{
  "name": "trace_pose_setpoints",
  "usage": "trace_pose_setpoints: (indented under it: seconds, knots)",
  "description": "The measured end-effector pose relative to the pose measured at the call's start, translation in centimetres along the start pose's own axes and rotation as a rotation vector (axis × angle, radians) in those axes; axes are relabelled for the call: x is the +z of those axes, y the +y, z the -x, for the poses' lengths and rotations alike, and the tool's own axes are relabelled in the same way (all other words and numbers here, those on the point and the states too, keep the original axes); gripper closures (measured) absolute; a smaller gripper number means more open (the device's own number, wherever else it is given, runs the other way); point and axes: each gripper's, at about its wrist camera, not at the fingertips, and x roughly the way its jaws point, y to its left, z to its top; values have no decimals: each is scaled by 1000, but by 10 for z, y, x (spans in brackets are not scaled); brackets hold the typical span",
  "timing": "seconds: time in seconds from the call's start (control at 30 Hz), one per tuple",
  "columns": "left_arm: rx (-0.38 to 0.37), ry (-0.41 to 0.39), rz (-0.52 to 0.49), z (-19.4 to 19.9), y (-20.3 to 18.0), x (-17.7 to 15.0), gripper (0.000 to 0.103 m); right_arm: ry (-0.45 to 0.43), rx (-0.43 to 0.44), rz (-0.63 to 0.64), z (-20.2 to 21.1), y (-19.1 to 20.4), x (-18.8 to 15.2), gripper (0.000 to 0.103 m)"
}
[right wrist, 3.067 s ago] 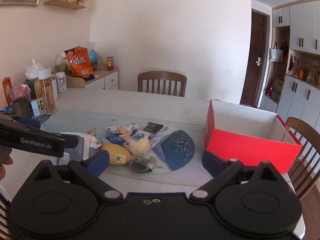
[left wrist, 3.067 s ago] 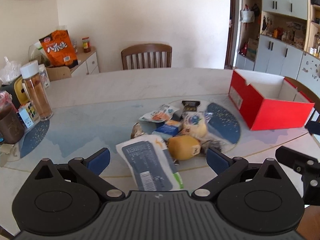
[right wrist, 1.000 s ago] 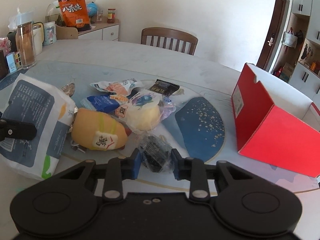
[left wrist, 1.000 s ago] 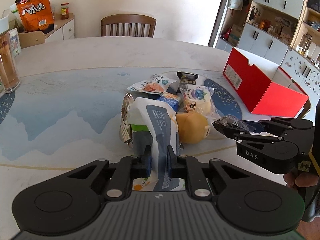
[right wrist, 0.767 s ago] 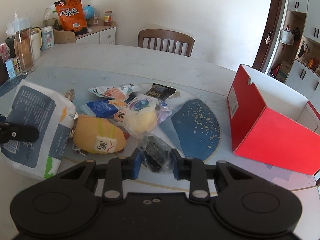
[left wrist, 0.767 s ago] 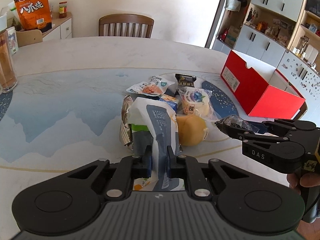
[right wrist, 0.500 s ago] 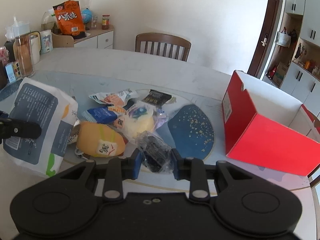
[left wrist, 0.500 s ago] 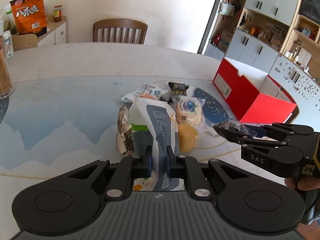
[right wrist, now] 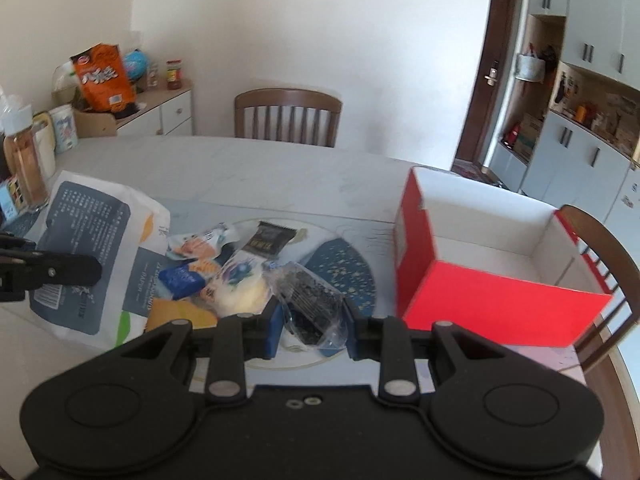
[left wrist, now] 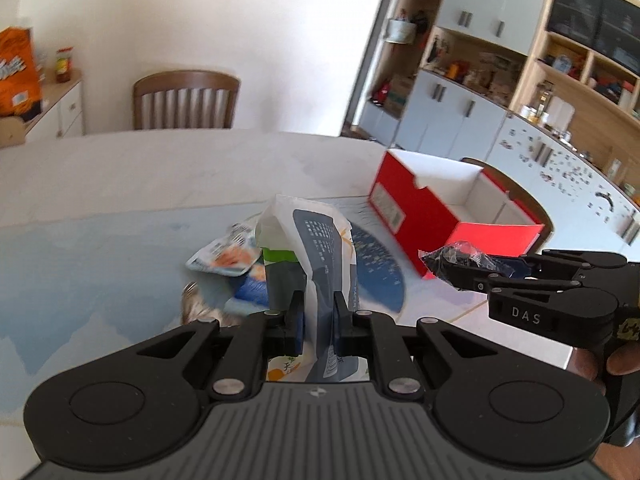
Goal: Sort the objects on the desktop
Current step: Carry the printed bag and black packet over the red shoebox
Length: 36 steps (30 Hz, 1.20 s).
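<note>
My left gripper (left wrist: pixel 317 322) is shut on a white and blue tissue pack (left wrist: pixel 318 248), which hangs lifted above the table; the same pack (right wrist: pixel 92 248) shows at the left of the right wrist view. My right gripper (right wrist: pixel 311 330) is shut on a clear packet of dark snack (right wrist: pixel 310 300), also raised; that packet (left wrist: pixel 456 258) appears at the right of the left wrist view. An open red box (right wrist: pixel 492 264) with a white inside stands to the right. Several snack packets (right wrist: pixel 208 264) lie in a pile on the table.
A wooden chair (right wrist: pixel 288 120) stands at the table's far side and another chair (right wrist: pixel 600 264) behind the red box. A bottle (right wrist: pixel 24 160) and small boxes stand at the table's left edge. A sideboard with an orange bag (right wrist: pixel 102 78) is beyond.
Both grippers have risen with their loads: the tissue pack and the dark snack packet have left the pile. Both views have swung toward the red box.
</note>
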Motion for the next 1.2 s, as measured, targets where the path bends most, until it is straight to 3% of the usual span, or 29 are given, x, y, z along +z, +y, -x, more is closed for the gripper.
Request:
trace_pose_setpoints:
  seconds: [0.37, 0.5, 0.77, 1.2]
  knots:
    - [-52, -13, -85, -21, -51, 42, 91, -4, 5, -65, 25, -59, 22, 73]
    - [-35, -12, -77, -35, -74, 52, 91, -19, 9, -50, 27, -88, 29, 73]
    - [15, -27, -83, -64, -124, 72, 91, -22, 30, -35, 18, -146, 36, 73]
    - [-20, -7, -97, -131, -194, 112, 91, -21, 49, 40, -7, -219, 50, 73]
